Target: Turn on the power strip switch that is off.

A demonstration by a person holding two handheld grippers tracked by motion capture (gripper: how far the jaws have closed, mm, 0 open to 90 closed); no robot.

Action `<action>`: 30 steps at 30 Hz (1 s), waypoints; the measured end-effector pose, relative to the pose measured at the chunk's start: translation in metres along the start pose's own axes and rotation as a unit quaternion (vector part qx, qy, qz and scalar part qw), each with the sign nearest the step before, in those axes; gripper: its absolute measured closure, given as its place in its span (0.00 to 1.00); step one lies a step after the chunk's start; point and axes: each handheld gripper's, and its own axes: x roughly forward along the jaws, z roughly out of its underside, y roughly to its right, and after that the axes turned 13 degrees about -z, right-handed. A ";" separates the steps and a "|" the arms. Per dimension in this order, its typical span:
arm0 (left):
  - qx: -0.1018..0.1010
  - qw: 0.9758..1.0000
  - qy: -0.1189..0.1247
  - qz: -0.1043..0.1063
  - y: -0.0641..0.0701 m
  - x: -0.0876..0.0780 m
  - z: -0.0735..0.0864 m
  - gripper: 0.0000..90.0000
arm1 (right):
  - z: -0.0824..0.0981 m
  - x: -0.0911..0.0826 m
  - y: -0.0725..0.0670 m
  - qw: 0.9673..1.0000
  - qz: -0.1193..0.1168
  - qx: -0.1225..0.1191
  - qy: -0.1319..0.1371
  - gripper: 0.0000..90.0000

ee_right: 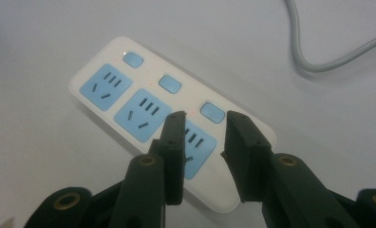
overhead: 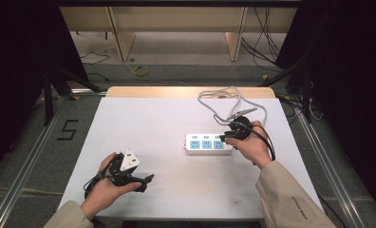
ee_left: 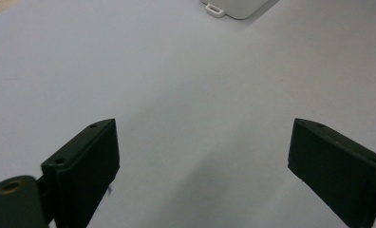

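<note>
under the narrowed right gripper (ee_right: 202, 135) lies the power strip (ee_right: 129, 90); left gripper (ee_left: 202, 161) wide.

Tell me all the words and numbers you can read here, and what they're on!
"5": a big black number on the grey floor left of the table.
Small black print on the sleeve of the person's right arm: too small to read.
Power strip: no words or numbers that can be read in the right gripper view, only sockets and buttons.
</note>
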 end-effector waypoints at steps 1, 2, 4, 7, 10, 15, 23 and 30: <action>0.000 1.000 0.000 0.000 0.000 0.000 0.000 0.11 | 0.001 -0.001 -0.001 1.000 -0.001 0.000 0.003 0.76; 0.000 1.000 0.000 0.000 0.000 0.000 0.000 0.11 | 0.001 -0.002 -0.002 1.000 -0.002 -0.001 0.003 0.76; 0.000 1.000 0.000 -0.001 0.000 0.000 0.000 0.11 | 0.002 -0.004 -0.004 1.000 -0.002 -0.002 0.006 0.75; 0.000 1.000 0.000 0.000 0.000 0.000 0.000 0.11 | 0.004 -0.007 -0.006 1.000 -0.004 -0.007 0.009 0.74; 0.000 1.000 0.000 -0.002 0.000 0.000 0.000 0.11 | 0.006 -0.010 -0.008 1.000 -0.006 -0.011 0.014 0.73; 0.000 1.000 0.000 -0.001 0.000 0.000 0.000 0.11 | 0.013 -0.014 -0.011 1.000 -0.009 -0.011 0.020 0.72; -0.001 1.000 0.000 -0.001 0.000 0.000 0.000 0.11 | 0.023 -0.020 -0.014 0.999 -0.011 -0.011 0.031 0.71; -0.004 1.000 0.000 -0.003 0.000 0.000 0.000 0.11 | 0.030 -0.025 -0.015 0.999 -0.010 -0.011 0.038 0.70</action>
